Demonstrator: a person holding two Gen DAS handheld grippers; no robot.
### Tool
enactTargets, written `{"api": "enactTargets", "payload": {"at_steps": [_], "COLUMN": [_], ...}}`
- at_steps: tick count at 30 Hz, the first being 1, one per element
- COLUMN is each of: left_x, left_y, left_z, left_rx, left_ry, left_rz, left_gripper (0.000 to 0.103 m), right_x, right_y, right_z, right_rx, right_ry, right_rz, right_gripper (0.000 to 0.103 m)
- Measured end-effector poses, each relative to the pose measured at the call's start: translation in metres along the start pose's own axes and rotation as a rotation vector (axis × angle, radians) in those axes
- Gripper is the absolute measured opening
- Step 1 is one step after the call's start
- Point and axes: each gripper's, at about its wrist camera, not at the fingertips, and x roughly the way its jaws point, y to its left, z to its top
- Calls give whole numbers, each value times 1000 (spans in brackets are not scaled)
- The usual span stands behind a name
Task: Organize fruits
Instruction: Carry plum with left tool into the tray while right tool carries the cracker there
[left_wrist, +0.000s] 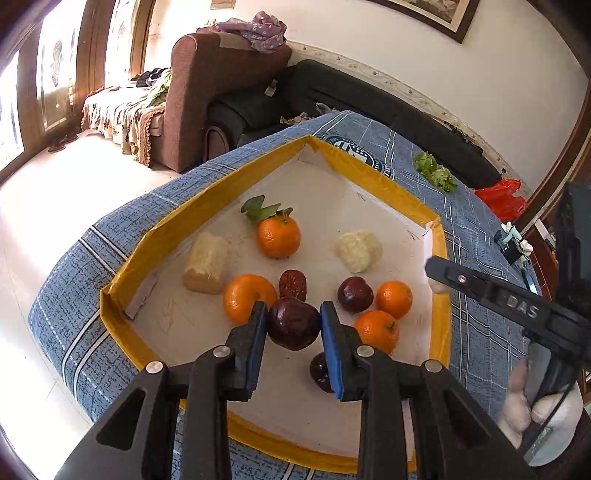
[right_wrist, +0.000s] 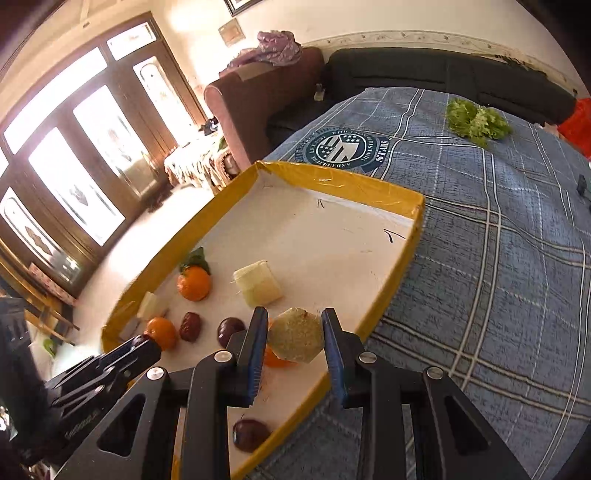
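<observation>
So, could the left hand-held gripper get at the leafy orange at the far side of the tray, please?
Probably not yet: the left hand-held gripper is shut on a dark plum. The path to the leafy orange looks clear otherwise.

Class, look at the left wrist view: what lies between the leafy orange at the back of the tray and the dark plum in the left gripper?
A wrinkled red date lies between the leafy orange and the plum, on the tray floor.
</observation>
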Motion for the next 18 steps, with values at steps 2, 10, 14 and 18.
{"api": "enactTargets", "payload": {"at_steps": [2,10,14,18], "left_x": [-1,-12,-24,-39], "left_y": [0,-8,-9,-26], "left_z": [-1,3,4,3], "left_rx": [-3,-5,-8,44], "left_ry": [-8,-52,-94,-165], "left_rz": [-11,-9,21,128], "left_gripper": [31,65,68,72], "right_x": [12,33,14,-16], "right_y": [1,2,1,1], "right_z": [4,12,10,1], "right_rx": [-15,-5,8,-11], "right_ry": [17,39,-9,-61], "right_rz": [-27,-52,-40,-72], "right_gripper": [33,36,44,47]}}
